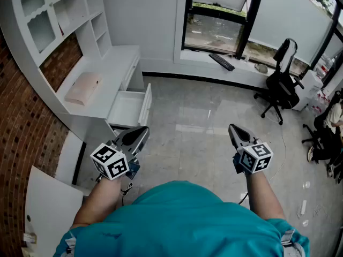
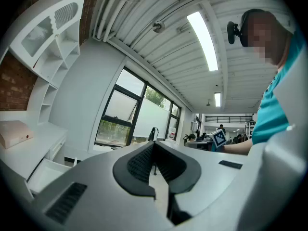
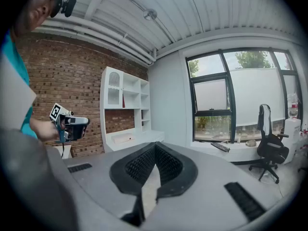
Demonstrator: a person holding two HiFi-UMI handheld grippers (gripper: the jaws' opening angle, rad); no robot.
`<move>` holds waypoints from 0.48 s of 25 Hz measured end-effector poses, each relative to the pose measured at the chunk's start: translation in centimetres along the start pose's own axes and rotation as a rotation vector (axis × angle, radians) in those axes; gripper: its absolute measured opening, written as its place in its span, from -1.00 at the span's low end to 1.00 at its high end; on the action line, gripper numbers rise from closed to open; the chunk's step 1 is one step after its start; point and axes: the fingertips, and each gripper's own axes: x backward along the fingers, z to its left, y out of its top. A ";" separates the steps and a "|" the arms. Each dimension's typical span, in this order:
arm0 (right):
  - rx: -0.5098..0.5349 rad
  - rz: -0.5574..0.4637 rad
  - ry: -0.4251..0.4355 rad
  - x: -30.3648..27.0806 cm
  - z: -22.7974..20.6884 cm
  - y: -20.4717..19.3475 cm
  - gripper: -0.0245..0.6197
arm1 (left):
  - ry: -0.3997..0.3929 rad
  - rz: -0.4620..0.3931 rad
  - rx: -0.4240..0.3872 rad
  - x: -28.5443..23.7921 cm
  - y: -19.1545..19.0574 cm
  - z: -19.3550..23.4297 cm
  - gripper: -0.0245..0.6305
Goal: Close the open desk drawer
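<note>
Approach step: the left gripper point(image 1: 140, 131) and right gripper point(image 1: 234, 128), jaws together and empty, hang short of the drawer point(image 1: 128, 109) jutting from the desk point(image 1: 110, 58) front edge, which needs pushing in.

Bare floor point(image 1: 198, 143) between left gripper point(image 1: 140, 130) and open drawer point(image 1: 128, 108); office chair point(image 1: 282, 82) well apart, rightward.

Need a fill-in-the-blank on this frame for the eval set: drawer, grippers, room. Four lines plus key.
1. The desk drawer stands ___.
2. The left gripper and the right gripper both have their jaws ___, with nothing between them.
3. On the window sill lies a dark ___.
4. The office chair is ___ in colour.
Missing words: open; shut; keyboard; black.
</note>
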 end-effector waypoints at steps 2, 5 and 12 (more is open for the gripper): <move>0.001 0.002 0.001 0.1 -0.2 0.0 -0.86 | 0.001 0.000 -0.002 -0.1 0.0 -0.2 -0.88; 0.004 0.004 0.004 0.3 -0.4 0.0 -0.86 | 0.000 -0.001 -0.003 -0.3 0.1 -0.6 -0.88; -0.008 0.005 -0.001 1.0 -1.3 -0.1 -0.86 | 0.002 0.005 -0.008 -0.9 0.0 -1.5 -0.88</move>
